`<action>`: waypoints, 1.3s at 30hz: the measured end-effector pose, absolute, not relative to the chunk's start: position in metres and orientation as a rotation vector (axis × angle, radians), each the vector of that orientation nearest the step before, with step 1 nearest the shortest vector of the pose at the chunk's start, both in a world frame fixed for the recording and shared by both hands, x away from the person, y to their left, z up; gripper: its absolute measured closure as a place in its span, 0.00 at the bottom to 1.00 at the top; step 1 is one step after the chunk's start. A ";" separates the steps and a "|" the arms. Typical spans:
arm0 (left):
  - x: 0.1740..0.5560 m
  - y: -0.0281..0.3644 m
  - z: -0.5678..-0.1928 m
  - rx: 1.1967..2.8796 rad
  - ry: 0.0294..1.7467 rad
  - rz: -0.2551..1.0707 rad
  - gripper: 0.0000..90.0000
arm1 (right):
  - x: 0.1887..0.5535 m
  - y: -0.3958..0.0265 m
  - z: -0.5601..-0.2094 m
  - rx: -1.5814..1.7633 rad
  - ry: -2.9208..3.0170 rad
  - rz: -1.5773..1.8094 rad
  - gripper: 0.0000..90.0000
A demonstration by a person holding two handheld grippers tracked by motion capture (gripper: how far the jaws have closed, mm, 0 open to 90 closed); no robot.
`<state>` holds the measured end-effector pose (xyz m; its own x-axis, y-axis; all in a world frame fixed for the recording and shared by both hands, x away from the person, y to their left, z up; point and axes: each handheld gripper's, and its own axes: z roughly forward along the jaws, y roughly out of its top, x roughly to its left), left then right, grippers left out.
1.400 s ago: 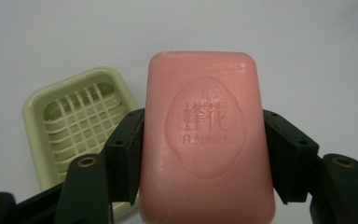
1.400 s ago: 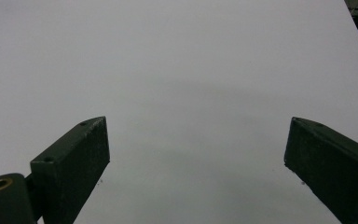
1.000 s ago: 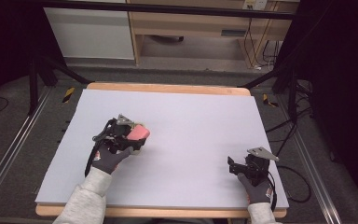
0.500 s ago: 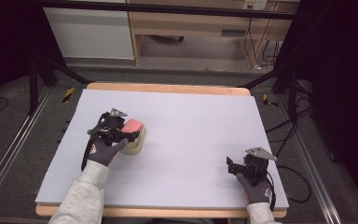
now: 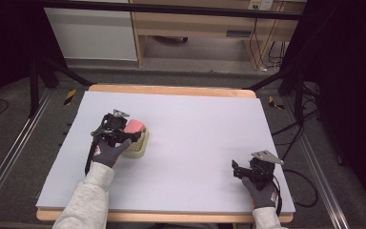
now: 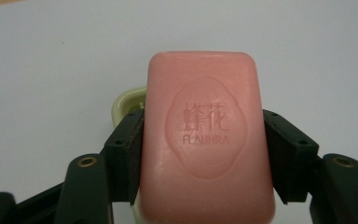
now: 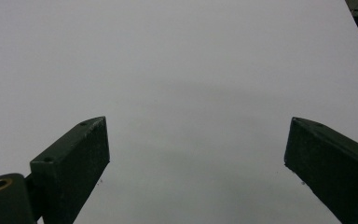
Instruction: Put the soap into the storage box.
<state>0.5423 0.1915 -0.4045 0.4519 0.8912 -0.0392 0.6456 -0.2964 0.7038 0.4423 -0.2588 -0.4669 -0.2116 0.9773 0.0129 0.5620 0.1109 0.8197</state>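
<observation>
A pink bar of soap (image 6: 209,135) with a stamped emblem sits between the jaws of my left gripper (image 6: 205,154), which is shut on its two long sides. Under it lies a cream soap dish (image 5: 139,145), whose rim (image 6: 126,100) peeks out beyond the bar. In the high view the soap (image 5: 134,126) and my left gripper (image 5: 124,133) are over the dish at the table's left middle. My right gripper (image 5: 240,171) rests near the front right, open, with bare white surface between its jaws (image 7: 196,154).
A white sheet (image 5: 195,129) covers the wooden table (image 5: 171,89). A black cable (image 5: 89,160) trails from the left gripper along the sleeve. Stand legs and cables lie on the floor to both sides, and a wooden cabinet (image 5: 195,24) stands behind.
My left gripper has carried the soap a little left and down onto the cream dish. The right gripper has stayed in place.
</observation>
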 end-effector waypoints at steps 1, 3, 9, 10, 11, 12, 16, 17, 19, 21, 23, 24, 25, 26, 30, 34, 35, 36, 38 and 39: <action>0.542 0.192 -0.404 2.046 1.280 0.480 0.41 | 0.442 -0.259 -0.467 1.495 1.840 0.971 0.08; 0.543 0.192 -0.407 2.040 1.290 0.479 0.41 | 0.443 -0.259 -0.467 1.495 1.840 0.972 0.08; 0.545 0.192 -0.412 2.036 1.308 0.479 0.41 | 0.442 -0.259 -0.467 1.494 1.840 0.970 0.08; 0.546 0.191 -0.413 2.034 1.310 0.481 0.41 | 0.443 -0.259 -0.467 1.495 1.840 0.969 0.08; 0.546 0.191 -0.413 2.034 1.313 0.484 0.41 | 0.443 -0.259 -0.467 1.493 1.841 0.967 0.08; 0.546 0.191 -0.414 2.032 1.316 0.485 0.41 | 0.443 -0.259 -0.467 1.494 1.841 0.968 0.08; 0.547 0.189 -0.417 2.038 1.320 0.489 0.41 | 0.443 -0.259 -0.467 1.490 1.846 0.966 0.08; 0.547 0.188 -0.418 2.039 1.323 0.487 0.41 | 0.443 -0.259 -0.467 1.490 1.846 0.966 0.08; 0.547 0.188 -0.420 2.045 1.324 0.490 0.41 | 0.443 -0.259 -0.467 1.493 1.846 0.966 0.08; 0.548 0.187 -0.422 2.049 1.330 0.497 0.41 | 0.443 -0.258 -0.467 1.489 1.846 0.965 0.08; 0.548 0.187 -0.424 2.047 1.335 0.497 0.41 | 0.443 -0.258 -0.467 1.488 1.846 0.966 0.08; 0.548 0.187 -0.424 2.046 1.339 0.499 0.41 | 0.443 -0.258 -0.468 1.490 1.846 0.966 0.08; 0.549 0.187 -0.425 2.042 1.342 0.499 0.41 | 0.443 -0.258 -0.468 1.488 1.849 0.964 0.08; 0.549 0.188 -0.425 2.039 1.347 0.499 0.41 | 0.443 -0.258 -0.468 1.488 1.849 0.965 0.08; 0.550 0.187 -0.427 2.040 1.350 0.496 0.41 | 0.443 -0.258 -0.468 1.489 1.849 0.965 0.08; 0.551 0.188 -0.432 2.037 1.364 0.496 0.41 | 0.443 -0.258 -0.468 1.491 1.846 0.964 0.08; 0.551 0.188 -0.432 2.037 1.364 0.496 0.41 | 0.443 -0.258 -0.468 1.491 1.846 0.964 0.08; 0.551 0.188 -0.433 2.034 1.366 0.497 0.41 | 0.443 -0.258 -0.468 1.489 1.850 0.964 0.08; 0.552 0.188 -0.434 2.032 1.369 0.499 0.41 | 0.443 -0.258 -0.468 1.488 1.850 0.961 0.08; 0.552 0.188 -0.434 2.032 1.369 0.499 0.41 | 0.443 -0.258 -0.468 1.488 1.850 0.961 0.08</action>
<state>0.5516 0.1880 -0.4340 0.3882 0.9209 -0.0357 0.6821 -0.2611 0.6831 0.4430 -0.2581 -0.4676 -0.2162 0.9763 0.0044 0.5648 0.1214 0.8163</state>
